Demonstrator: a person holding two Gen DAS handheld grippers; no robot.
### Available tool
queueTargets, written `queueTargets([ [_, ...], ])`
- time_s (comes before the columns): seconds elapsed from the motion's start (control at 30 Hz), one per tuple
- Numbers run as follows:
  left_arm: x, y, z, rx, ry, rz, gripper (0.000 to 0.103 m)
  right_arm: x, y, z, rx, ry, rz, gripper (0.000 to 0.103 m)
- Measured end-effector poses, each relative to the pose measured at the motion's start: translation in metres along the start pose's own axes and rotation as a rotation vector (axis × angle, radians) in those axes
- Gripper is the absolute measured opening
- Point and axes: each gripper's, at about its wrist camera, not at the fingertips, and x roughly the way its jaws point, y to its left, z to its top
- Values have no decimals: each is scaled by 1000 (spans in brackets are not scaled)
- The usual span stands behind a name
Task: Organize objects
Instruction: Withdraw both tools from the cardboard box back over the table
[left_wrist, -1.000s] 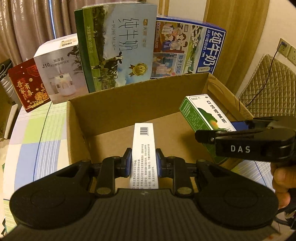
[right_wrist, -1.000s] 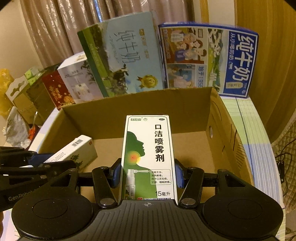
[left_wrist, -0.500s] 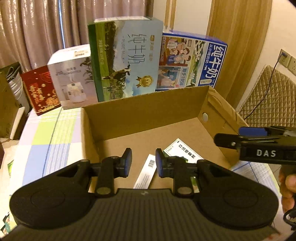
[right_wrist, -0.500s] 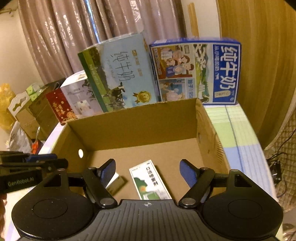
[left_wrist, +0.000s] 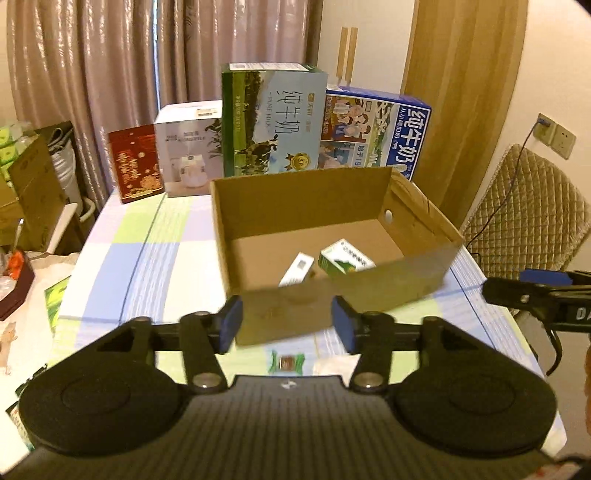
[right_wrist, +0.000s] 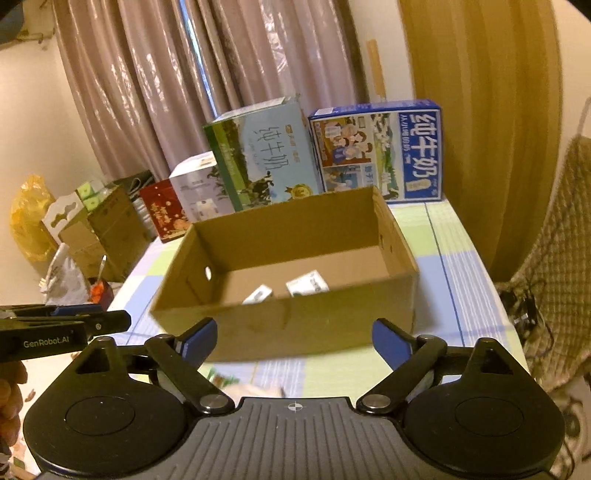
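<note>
In the left wrist view the left gripper (left_wrist: 287, 325) hangs with its blue pads spread wide and nothing between them. The cardboard box (left_wrist: 413, 275) sits on the table (left_wrist: 147, 258) at its 12 o'clock, its near wall just beyond the fingertips. Two small cartons lie flat on the box floor, side by side and apart from both grippers: the white carton (left_wrist: 298, 267) with a barcode toward 11 o'clock of the box's middle, the green-and-white carton (left_wrist: 345, 258) just right of it. The near wall cuts off the lower end of each.

Along the far edge of the table stand four larger packages, counted left to right: the red box (left_wrist: 135, 168), the white humidifier box (left_wrist: 188, 153), the green milk case (left_wrist: 273, 123) and the blue milk case (left_wrist: 376, 129). The cardboard box hides the lower part of the last two.

A small green packet (left_wrist: 288, 361) lies on the table at 6 o'clock from the box, blurred and partly behind the gripper body.

At 3 o'clock in this view the right gripper (left_wrist: 532, 295) enters edge-on. In the right wrist view the right gripper (right_wrist: 293, 334) is likewise wide apart and empty, the box at its 12 o'clock with the two cartons showing only as pale tops over the near wall. The print on all the small cartons is too blurred to read.
</note>
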Motion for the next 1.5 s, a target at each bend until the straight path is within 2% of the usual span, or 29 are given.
queueTargets([
  [0.13, -30, 1, -34, -4, -11, 24, 64, -30, 6, -37, 7, -10, -12, 92],
  [0.2, -45, 2, -51, 0, -24, 45, 76, -41, 10, -57, 1, -12, -28, 92],
  [0.3, -63, 7, -76, -12, -40, 75, 86, -51, 14, -85, 21, 1, -33, 93],
  [0.47, -79, 16, -116, -53, -31, 119, 92, -53, 22, -121, 27, 11, -43, 93],
  [0.77, -78, 17, -160, -45, -4, 146, 96, -46, 31, -163, 10, 0, -76, 93],
  [1.03, -55, 21, -172, -40, 20, 152, 96, -20, 28, -177, -28, 29, -117, 92],
  [1.5, -6, 40, -185, -18, 64, 166, 96, 46, 28, -181, -73, 119, -182, 60],
])
